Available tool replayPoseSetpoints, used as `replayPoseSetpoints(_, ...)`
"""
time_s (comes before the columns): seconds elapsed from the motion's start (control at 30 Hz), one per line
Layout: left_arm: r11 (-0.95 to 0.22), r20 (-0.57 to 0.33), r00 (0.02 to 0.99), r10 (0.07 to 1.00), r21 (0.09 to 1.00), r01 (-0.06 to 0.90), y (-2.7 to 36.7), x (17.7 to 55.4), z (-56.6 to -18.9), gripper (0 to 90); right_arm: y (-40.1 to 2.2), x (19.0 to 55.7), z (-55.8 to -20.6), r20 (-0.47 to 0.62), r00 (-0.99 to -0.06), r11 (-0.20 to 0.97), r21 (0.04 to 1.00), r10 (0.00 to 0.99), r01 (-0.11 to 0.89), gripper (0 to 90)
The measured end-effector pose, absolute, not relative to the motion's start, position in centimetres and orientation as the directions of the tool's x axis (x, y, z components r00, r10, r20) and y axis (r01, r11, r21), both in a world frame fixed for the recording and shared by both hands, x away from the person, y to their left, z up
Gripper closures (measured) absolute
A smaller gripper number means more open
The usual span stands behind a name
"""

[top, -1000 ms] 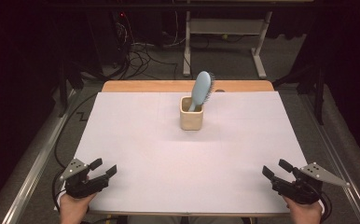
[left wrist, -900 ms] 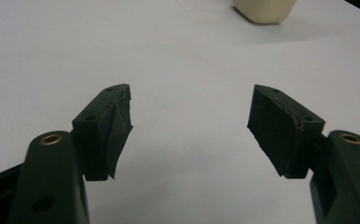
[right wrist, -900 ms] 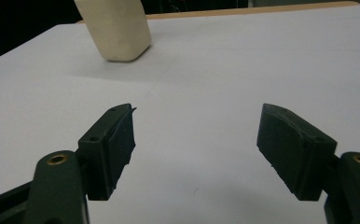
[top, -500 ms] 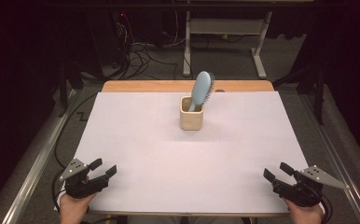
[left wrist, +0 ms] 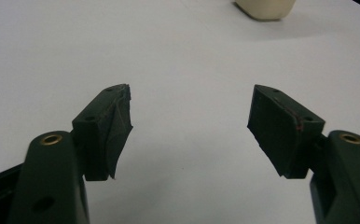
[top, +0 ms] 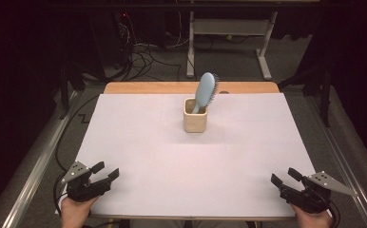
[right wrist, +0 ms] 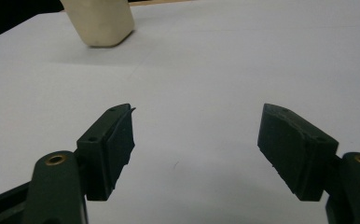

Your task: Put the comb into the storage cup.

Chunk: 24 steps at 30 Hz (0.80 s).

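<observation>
Two spread grippers, left gripper (top: 106, 172) and right gripper (top: 282, 177), flank unlabelled cup (top: 195, 121) holding hairbrush (top: 204, 91).

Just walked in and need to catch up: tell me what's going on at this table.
A person sits at a white-covered table with a black two-jaw gripper in each hand. The left gripper and right gripper rest near the table's near corners, jaws open, nothing between them. Toward the far middle stands a cream square-sided cup with a light blue hairbrush standing in it, handle down, head leaning right. Neither gripper touches them; no handling is under way.
</observation>
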State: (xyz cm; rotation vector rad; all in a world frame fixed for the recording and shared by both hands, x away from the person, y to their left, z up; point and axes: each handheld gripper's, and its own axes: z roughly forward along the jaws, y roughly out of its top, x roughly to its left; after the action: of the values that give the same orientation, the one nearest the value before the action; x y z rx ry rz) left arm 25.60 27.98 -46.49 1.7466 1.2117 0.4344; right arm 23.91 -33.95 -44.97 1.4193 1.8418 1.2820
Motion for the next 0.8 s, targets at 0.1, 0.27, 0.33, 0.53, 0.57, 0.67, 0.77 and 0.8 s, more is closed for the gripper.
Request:
replayPoseSetpoints(0.1, -0.076, -0.209, 0.449, 0.869, 0.839, 0.538, 28.0, 25.6, -46.5, 30.8, -34.1, 23.8, -45.1, 0.162, -0.339, 0.02, 0.879, 0.927, 0.476, 27.0)
replayPoseSetpoints(0.27, -0.073, -0.212, 0.447, 0.869, 0.839, 0.539, 28.0, 25.6, -46.5, 30.7, -34.3, 23.8, -45.6, 0.162, -0.331, 0.018, 0.876, 0.93, 0.482, 26.9)
replayPoseSetpoints(0.33, -0.073, -0.212, 0.446, 0.87, 0.838, 0.54, 28.1, 25.6, -46.5, 30.7, -34.3, 23.7, -45.8, 0.162, -0.329, 0.019, 0.874, 0.93, 0.486, 26.9)
replayPoseSetpoints(0.53, -0.073, -0.213, 0.443, 0.871, 0.835, 0.545, 28.0, 25.6, -46.6, 30.8, -34.5, 23.5, -46.1, 0.159, -0.321, 0.019, 0.873, 0.934, 0.488, 26.9)
replayPoseSetpoints(0.57, -0.073, -0.214, 0.443, 0.871, 0.835, 0.546, 28.1, 25.7, -46.6, 30.8, -34.5, 23.4, -46.1, 0.159, -0.32, 0.019, 0.872, 0.934, 0.488, 26.9)
replayPoseSetpoints(0.67, -0.072, -0.215, 0.443, 0.87, 0.834, 0.547, 28.1, 25.7, -46.6, 30.8, -34.6, 23.3, -46.2, 0.158, -0.319, 0.018, 0.874, 0.935, 0.485, 26.9)
replayPoseSetpoints(0.77, -0.073, -0.215, 0.443, 0.871, 0.833, 0.548, 28.0, 25.7, -46.6, 30.8, -34.6, 23.2, -46.2, 0.158, -0.316, 0.017, 0.874, 0.935, 0.486, 26.9)
replayPoseSetpoints(0.8, -0.073, -0.215, 0.443, 0.871, 0.833, 0.548, 28.0, 25.7, -46.6, 30.8, -34.6, 23.2, -46.2, 0.159, -0.315, 0.016, 0.873, 0.936, 0.487, 26.7)
